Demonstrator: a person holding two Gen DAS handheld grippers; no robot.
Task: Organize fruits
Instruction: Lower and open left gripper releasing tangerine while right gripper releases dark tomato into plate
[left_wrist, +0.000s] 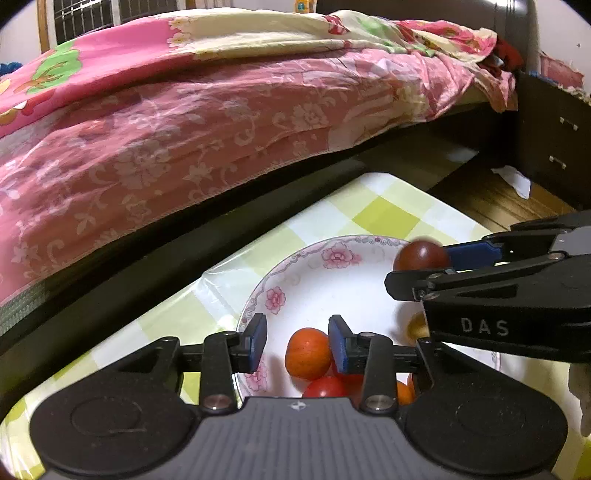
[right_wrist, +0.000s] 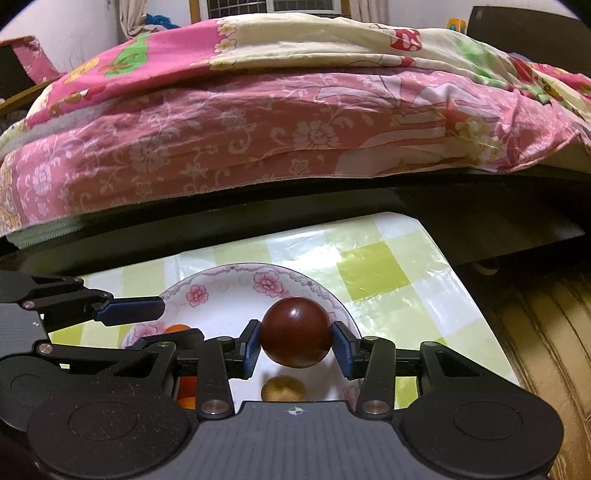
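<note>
- The left gripper (left_wrist: 297, 341) hangs low over the near part of the plate (left_wrist: 314, 273), its blue pads parted and pressing on nothing; an orange fruit (left_wrist: 308, 353) lies on the plate just under the gap, close to the right-hand pad.
- More red and orange fruits (left_wrist: 327, 387) crowd the plate's near edge, partly hidden by the gripper body.
- The right gripper (right_wrist: 295, 345) is clamped on a dark red round fruit (right_wrist: 295, 332), held above the plate's right side.
- A small yellowish fruit (right_wrist: 283, 389) sits on the plate under the held one.
- The right gripper's arm crosses in front of the left view, covering that side of the plate.
- The plate rests on a green-and-white checked tablecloth (right_wrist: 373, 269).
- Beyond the table stands a bed with pink floral bedding (right_wrist: 240, 129).
- Wooden floor (right_wrist: 546, 332) shows at the right.
</note>
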